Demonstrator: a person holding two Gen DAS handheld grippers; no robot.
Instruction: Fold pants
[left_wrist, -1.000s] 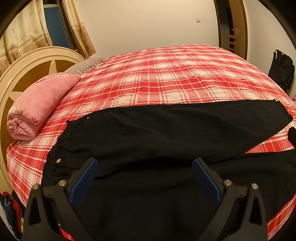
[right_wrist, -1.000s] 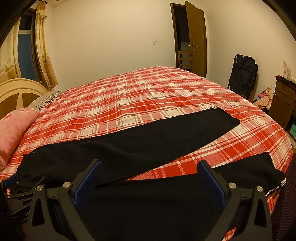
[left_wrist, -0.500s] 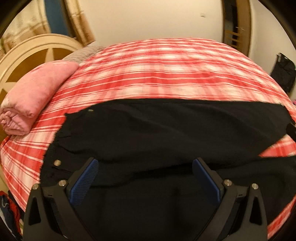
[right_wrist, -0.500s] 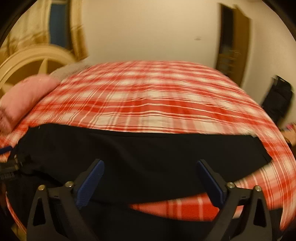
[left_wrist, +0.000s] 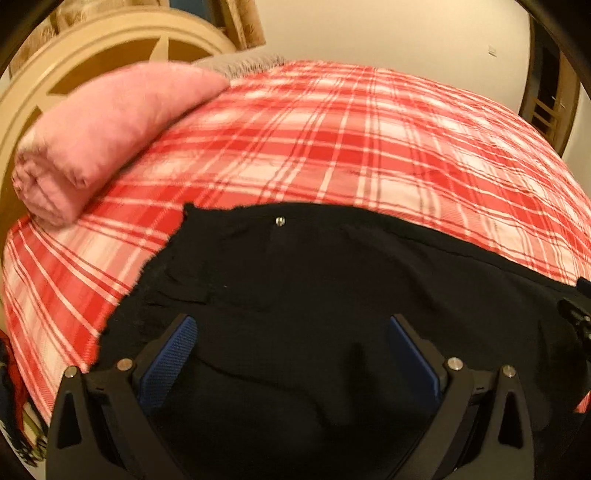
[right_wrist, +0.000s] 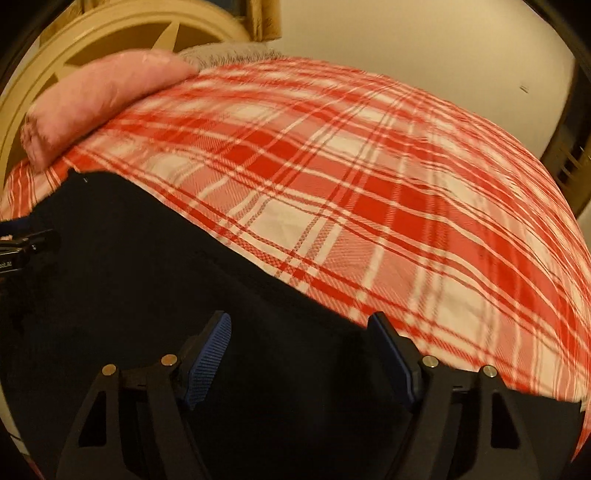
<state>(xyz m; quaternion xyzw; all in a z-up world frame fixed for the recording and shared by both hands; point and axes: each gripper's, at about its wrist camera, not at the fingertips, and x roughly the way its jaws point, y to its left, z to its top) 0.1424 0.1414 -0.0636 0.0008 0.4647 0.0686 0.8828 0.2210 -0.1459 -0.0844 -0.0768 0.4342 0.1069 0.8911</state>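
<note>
Black pants (left_wrist: 332, 295) are spread flat on the red plaid bedspread (left_wrist: 369, 147), waistband toward the rolled pink blanket (left_wrist: 103, 133). The left gripper (left_wrist: 291, 354) is held wide open above the fabric. The right gripper (right_wrist: 299, 354) is seen closing, fabric beneath, nothing pinched.

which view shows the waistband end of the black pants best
The left wrist view: the waistband lies in clear sight, gathered edge and a small metal stud showing against the plaid bedspread. The right wrist view catches only its far corner at the left, blurred, with mostly plain black cloth.
</note>
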